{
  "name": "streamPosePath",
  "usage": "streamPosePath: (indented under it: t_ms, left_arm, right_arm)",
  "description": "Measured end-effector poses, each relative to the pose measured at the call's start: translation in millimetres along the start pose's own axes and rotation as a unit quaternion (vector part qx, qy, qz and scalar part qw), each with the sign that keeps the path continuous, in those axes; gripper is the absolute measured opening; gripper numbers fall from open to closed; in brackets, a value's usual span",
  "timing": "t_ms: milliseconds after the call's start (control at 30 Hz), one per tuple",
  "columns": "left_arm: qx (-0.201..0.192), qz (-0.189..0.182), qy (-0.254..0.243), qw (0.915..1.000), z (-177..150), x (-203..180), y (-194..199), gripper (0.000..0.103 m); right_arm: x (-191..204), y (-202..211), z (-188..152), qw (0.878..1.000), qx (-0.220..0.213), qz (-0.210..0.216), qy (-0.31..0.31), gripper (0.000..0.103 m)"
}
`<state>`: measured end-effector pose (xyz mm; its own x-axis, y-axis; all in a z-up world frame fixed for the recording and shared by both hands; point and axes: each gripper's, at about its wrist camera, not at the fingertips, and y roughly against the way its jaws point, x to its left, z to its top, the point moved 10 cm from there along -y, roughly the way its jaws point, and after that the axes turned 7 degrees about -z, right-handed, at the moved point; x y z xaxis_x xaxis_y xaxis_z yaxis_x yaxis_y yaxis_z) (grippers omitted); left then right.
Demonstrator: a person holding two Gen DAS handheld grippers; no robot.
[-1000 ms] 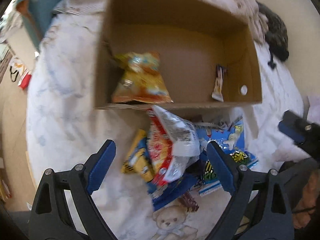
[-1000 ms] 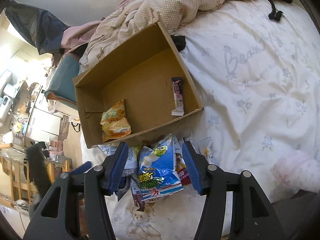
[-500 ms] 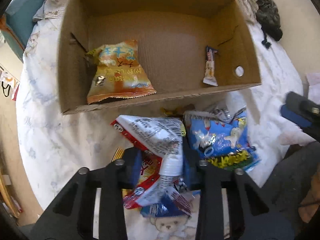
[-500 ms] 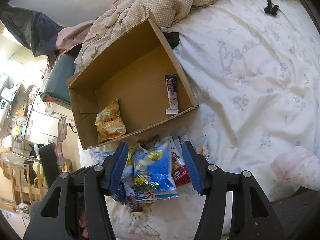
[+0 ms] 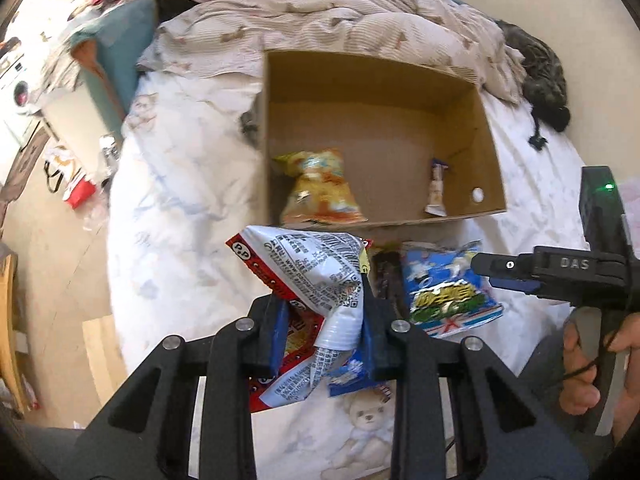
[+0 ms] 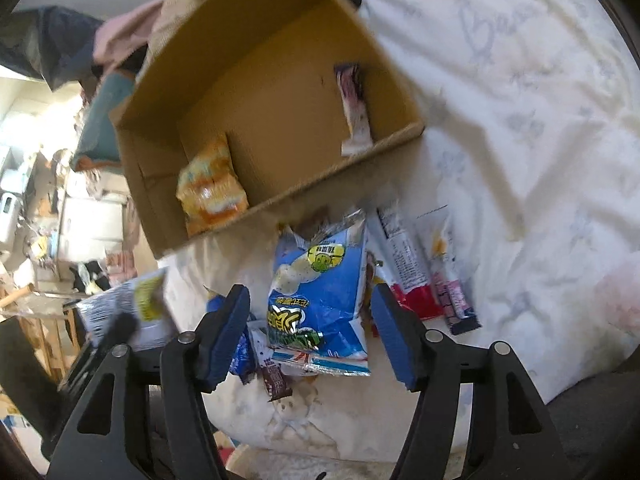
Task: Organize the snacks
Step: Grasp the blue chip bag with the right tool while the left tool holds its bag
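Left wrist view: the left gripper (image 5: 324, 332) is clamped on the crumpled lower part of a red-and-white snack bag (image 5: 308, 276), which stands raised between its fingers; the pinch near one end lets the rest of the bag hang free for carrying. Directly ahead lies the open cardboard box (image 5: 486, 136), already holding an orange snack bag (image 5: 320, 188) and a slim bar (image 5: 436, 188); judged from this, the held bag is bound for the box. To the gripper's right a blue snack bag (image 5: 448, 284) rests on the white bedsheet (image 5: 180, 184). Right wrist view: the right gripper (image 6: 310, 334) is spread wide, its fingers on either side of the blue snack bag without touching it, apparently lined up for a grasp. Motion blur makes the wrappers (image 6: 424, 264) to its right hard to identify.
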<state>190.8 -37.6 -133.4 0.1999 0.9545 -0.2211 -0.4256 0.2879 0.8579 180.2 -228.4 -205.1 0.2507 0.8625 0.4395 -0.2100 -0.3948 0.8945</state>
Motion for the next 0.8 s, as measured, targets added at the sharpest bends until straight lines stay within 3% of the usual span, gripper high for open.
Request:
streamPosePath:
  t_ms: [133,267,400,533,600,700,733,767,800]
  left_arm:
    - [0.008,0.004,0.021,0.9998,-3.9,11.5,-1.1,0.025]
    - [0.006,0.003,0.03,0.9995,-0.3,11.4,-4.7,0.026]
    - [0.004,0.003,0.041,0.9991,4.9,8.6,-8.4,0.026]
    - [0.003,0.001,0.053,0.9986,7.1,6.8,-10.3,0.026]
    - [0.004,0.003,0.052,0.9986,7.2,6.6,-10.2,0.026]
    - [0.009,0.004,0.055,0.9984,4.9,6.4,-10.1,0.026]
    - [0.009,0.004,0.056,0.9984,4.1,6.0,-9.7,0.026]
    - [0.009,0.004,0.056,0.9984,4.6,5.0,-8.7,0.026]
    - [0.007,0.004,0.056,0.9984,4.2,4.1,-7.4,0.026]
  right_arm:
    - [1.0,-21.0,-1.7,0.999,0.018,-0.04,0.02,0.068]
    - [10.3,-30.2,-0.8,0.998,0.027,-0.036,0.037,0.074]
    - [19.5,-36.2,-5.2,0.998,0.043,-0.024,0.05,0.074]
    - [27.7,-38.4,-6.6,0.995,0.038,-0.037,0.085,0.073]
    - [34.7,-37.9,-8.8,0.993,0.037,-0.036,0.107,0.062]
    - [45.0,-37.7,-16.7,0.99,0.044,-0.028,0.131,0.055]
    - [46.8,-38.2,-19.8,0.989,0.047,-0.026,0.137,0.049]
    - [48.7,-38.7,-22.1,0.988,0.052,-0.025,0.143,0.036]
    - [50.1,-39.0,-24.1,0.987,0.054,-0.027,0.152,0.034]
